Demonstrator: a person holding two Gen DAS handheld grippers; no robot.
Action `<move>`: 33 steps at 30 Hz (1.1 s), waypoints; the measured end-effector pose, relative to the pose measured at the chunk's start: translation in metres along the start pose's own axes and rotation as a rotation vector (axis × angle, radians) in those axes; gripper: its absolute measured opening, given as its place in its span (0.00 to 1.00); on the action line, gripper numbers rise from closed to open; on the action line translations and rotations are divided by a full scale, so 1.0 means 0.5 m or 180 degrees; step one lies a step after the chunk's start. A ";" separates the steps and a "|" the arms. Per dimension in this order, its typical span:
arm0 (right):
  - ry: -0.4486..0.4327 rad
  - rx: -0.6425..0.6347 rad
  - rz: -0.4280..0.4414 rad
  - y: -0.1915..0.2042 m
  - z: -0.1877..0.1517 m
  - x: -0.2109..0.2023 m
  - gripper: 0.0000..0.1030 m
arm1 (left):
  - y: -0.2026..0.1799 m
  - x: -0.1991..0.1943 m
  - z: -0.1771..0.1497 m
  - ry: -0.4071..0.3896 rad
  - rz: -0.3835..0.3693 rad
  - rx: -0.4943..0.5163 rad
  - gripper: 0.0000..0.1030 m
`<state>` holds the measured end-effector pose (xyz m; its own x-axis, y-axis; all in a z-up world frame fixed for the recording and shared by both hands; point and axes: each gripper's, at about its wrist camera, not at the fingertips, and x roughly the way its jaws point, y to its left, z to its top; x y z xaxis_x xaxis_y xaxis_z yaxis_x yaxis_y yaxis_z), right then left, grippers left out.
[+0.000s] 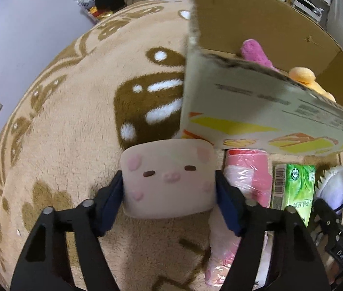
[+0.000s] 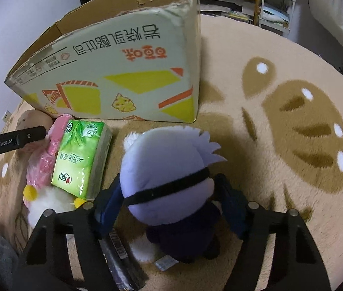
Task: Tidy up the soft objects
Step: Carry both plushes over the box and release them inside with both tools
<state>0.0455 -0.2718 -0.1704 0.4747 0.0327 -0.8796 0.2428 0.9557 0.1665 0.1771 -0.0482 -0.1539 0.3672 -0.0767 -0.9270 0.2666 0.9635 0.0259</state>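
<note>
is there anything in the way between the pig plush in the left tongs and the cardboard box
Only the box's own near wall. The pig plush sits on the rug between the left tongs, right at the foot of the cardboard box. It would probably need lifting over that torn rim; nothing else visibly blocks it.

Both grippers pointing steeply downward, jaws gripping.
The left gripper (image 1: 170,189) is pinching something between its blue pads (image 1: 109,206); the right gripper (image 2: 169,191) is doing likewise, pads pressing both sides.
</note>
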 end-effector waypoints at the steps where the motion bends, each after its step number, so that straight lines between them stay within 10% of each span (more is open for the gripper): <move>1: -0.0014 0.0007 -0.0005 0.001 -0.001 -0.004 0.66 | -0.001 -0.004 -0.002 -0.0017 0.0003 0.0004 0.60; 33: -0.1545 -0.0364 -0.0043 0.058 0.061 -0.251 0.64 | -0.020 -0.203 -0.089 -0.0809 0.0259 0.0217 0.52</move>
<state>0.0189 -0.2574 -0.0415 0.8179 -0.0940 -0.5677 0.1702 0.9819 0.0827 0.0976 -0.0387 -0.0767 0.5994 -0.0701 -0.7974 0.2833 0.9503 0.1294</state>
